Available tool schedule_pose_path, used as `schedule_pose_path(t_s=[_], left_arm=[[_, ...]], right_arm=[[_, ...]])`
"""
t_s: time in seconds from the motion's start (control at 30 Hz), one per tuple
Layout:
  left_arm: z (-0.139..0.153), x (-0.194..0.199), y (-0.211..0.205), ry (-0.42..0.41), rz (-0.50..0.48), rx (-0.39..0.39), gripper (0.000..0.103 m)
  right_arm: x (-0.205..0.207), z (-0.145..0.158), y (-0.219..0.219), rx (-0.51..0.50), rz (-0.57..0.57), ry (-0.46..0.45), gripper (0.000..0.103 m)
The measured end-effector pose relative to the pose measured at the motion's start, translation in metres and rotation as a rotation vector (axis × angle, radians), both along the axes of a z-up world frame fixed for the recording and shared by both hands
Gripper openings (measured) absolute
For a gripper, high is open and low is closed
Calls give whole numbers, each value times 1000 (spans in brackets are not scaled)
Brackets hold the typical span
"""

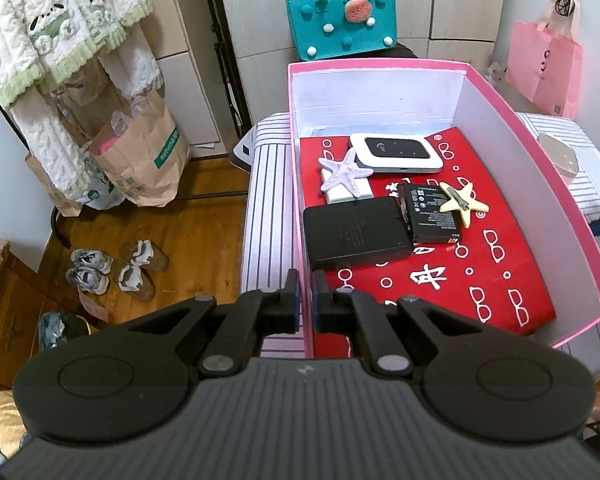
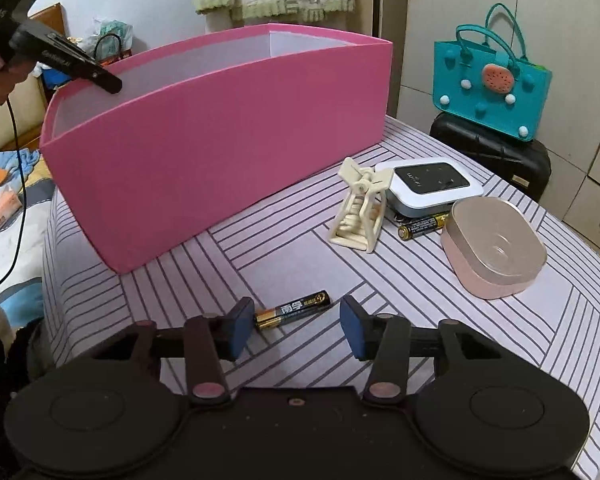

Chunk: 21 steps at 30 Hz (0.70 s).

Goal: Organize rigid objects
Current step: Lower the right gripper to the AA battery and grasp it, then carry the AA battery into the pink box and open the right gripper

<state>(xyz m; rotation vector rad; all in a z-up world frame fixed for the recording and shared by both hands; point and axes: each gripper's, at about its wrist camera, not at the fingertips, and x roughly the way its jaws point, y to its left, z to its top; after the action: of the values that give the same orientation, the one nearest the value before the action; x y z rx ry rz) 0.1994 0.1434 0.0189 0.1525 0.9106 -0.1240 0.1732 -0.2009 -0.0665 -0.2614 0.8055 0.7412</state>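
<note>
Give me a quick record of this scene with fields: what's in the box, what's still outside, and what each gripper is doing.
container: pink box on a striped cloth
in box: white router, lilac starfish, black case, flat battery pack, cream starfish clip
outside: battery, cream claw clip, second router, another battery, pink dish
left gripper: shut on the box's near wall
right gripper: open, jaws either side of the near battery

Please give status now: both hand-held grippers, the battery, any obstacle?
Left hand-held gripper shut on pink box wall. Right hand-held gripper open around battery, not yet gripping. Path clear.
</note>
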Motion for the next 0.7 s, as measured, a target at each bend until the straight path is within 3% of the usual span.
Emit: schedule_pose_path(t_s=[0.1, 0.13, 0.2, 0.3, 0.43, 0.7], left_arm=[[0, -1, -1, -2, -5, 11, 5], [0, -2, 0, -2, -7, 13, 5], [1, -2, -1, -1, -11, 25, 5], [2, -3, -1, -2, -19, 33, 5], [2, -3, -1, -5, -20, 34, 5], [1, -5, 6, -14, -29, -6, 5]], right_arm=[[3, -1, 1, -3, 2, -13, 54], [4, -1, 1, 1, 4, -10, 47], [7, 2, 2, -8, -5, 11, 47], [22, 12, -9, 93, -170, 140, 47], [18, 34, -7, 80, -174, 51, 47], [10, 102, 15, 187, -137, -5, 47]])
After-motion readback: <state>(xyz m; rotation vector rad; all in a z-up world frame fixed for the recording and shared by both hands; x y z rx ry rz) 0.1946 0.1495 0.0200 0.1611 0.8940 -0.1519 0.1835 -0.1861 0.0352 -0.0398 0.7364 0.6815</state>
